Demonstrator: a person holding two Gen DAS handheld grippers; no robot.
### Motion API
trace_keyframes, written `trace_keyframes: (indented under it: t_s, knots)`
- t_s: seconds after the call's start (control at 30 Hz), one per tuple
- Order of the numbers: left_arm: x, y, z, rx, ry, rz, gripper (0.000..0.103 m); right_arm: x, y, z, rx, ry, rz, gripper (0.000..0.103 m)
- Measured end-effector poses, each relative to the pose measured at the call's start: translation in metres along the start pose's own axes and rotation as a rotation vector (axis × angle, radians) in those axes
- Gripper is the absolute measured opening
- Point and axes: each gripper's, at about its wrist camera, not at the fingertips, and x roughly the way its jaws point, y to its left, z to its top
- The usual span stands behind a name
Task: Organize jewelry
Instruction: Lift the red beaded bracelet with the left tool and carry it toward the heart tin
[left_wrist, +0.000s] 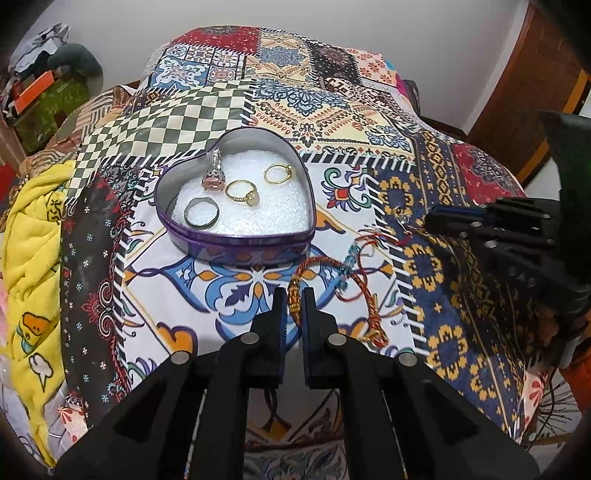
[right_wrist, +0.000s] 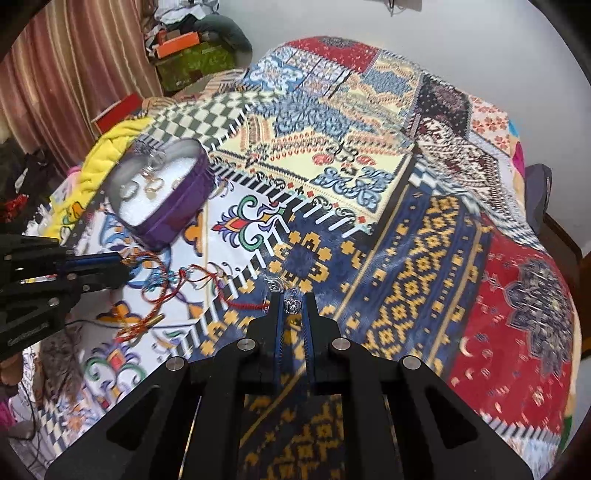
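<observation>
A heart-shaped purple tin (left_wrist: 236, 242) with white foam stands on the patchwork bedspread (left_wrist: 321, 107). Inside it lie a silver band (left_wrist: 202, 217), two gold rings (left_wrist: 243, 192) and a pink-stoned ring (left_wrist: 214, 173). My left gripper (left_wrist: 293, 306) is shut on a red-and-gold thread bracelet (left_wrist: 364, 295) just in front of the tin. In the right wrist view the tin (right_wrist: 173, 210) lies far left. My right gripper (right_wrist: 293, 306) is shut on a small silver crown ring (right_wrist: 293, 305), low over the blue-and-yellow patch. A small silver piece (right_wrist: 275, 284) lies just beyond its tips.
A yellow blanket (left_wrist: 33, 240) is bunched at the bed's left edge. Boxes and clothes (left_wrist: 37, 88) pile up at the back left beside a striped curtain (right_wrist: 74, 74). A wooden door (left_wrist: 535, 74) stands at the right. A loose red thread (right_wrist: 243, 305) trails across the bedspread.
</observation>
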Motion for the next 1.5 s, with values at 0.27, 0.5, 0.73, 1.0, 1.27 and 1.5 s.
trace_keyframes:
  t_s: [0.27,0.5,0.73,1.0,1.27,1.5]
  knots:
    - [-0.009,0.0,-0.002,0.009,-0.001,0.023,0.008,-0.04,-0.003,-0.01,0.036,-0.06,-0.008,0.009]
    - [0.011,-0.004,0.007,0.028,0.016,0.042,0.01,-0.054,-0.004,-0.021,0.074,-0.081,-0.015,0.009]
    - [0.016,-0.006,0.012,0.006,0.006,0.016,0.006,-0.06,-0.005,-0.035,0.122,-0.086,0.004,0.009]
    - [0.001,-0.004,0.004,-0.031,-0.01,0.01,0.005,-0.068,-0.009,-0.043,0.153,-0.097,0.013,0.009]
    - [-0.047,-0.017,0.011,-0.006,-0.112,-0.002,0.005,-0.076,-0.007,-0.044,0.155,-0.113,0.02,0.009]
    - [-0.062,-0.023,0.008,0.02,-0.126,-0.027,0.005,-0.075,0.001,-0.042,0.152,-0.118,0.038,0.009]
